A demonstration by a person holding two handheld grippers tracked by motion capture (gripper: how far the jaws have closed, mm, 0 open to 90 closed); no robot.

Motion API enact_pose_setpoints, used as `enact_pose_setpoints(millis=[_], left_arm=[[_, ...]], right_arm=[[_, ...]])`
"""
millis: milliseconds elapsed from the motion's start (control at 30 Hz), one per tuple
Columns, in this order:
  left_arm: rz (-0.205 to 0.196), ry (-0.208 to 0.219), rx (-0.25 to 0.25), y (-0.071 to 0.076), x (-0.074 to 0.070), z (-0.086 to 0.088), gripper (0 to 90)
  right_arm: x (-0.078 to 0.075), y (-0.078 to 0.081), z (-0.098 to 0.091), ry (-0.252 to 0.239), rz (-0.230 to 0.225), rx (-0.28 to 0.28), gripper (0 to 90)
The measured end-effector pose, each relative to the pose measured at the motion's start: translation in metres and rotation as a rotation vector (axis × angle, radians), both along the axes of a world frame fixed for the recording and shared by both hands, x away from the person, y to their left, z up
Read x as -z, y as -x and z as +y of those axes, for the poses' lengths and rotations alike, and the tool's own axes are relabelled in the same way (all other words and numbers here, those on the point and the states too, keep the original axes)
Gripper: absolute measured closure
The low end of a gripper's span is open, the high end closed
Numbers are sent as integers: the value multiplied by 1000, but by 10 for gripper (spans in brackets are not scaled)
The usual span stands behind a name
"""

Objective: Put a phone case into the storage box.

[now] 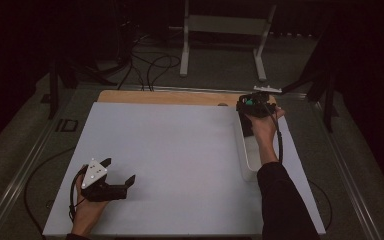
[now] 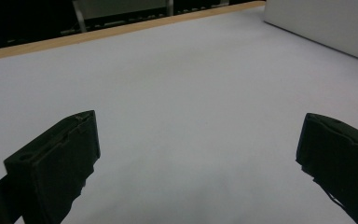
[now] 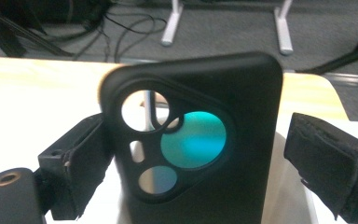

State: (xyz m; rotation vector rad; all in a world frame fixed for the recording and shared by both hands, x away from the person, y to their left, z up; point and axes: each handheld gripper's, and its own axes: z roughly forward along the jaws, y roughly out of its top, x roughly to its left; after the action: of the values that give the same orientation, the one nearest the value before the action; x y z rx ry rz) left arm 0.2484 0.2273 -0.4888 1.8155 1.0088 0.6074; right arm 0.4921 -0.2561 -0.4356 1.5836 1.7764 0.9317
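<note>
Right gripper view is telling most of the story: the right claw (image 3: 196,123) is standing about as wide as it goes, with a black phone case (image 3: 251,140) upright between the jaws. One jaw is looking like it's touching the case's edge, the other is sitting just clear of it with a sliver of white showing, so I'm reading this as not gripping anymore. I can't see the case's bottom end.

Progress-wise, I'm guessing the drop-off is basically happening. In the high view that claw (image 1: 254,105) is hovering over the far end of the white tray (image 1: 245,165) on the right side of the mat (image 1: 180,150). What's left is probably just backing the hand out.

Left claw (image 1: 117,172) is idling near the front left of the mat, jaws wide and holding nothing
</note>
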Motion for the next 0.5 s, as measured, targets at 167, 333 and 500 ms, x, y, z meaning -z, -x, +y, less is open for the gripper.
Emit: enact_pose_setpoints(millis=[167,333,500], left_arm=[[0,-2,0,0,0,0,0],[0,-2,-2,0,0,0,0],[4,-4,-4,0,0,0,0]], right_arm=[[-5,2,-3,3,-22,-1,84],[-8,4,-6,6,-31,0,84],[-13,9,-8,2,-46,-10,85]])
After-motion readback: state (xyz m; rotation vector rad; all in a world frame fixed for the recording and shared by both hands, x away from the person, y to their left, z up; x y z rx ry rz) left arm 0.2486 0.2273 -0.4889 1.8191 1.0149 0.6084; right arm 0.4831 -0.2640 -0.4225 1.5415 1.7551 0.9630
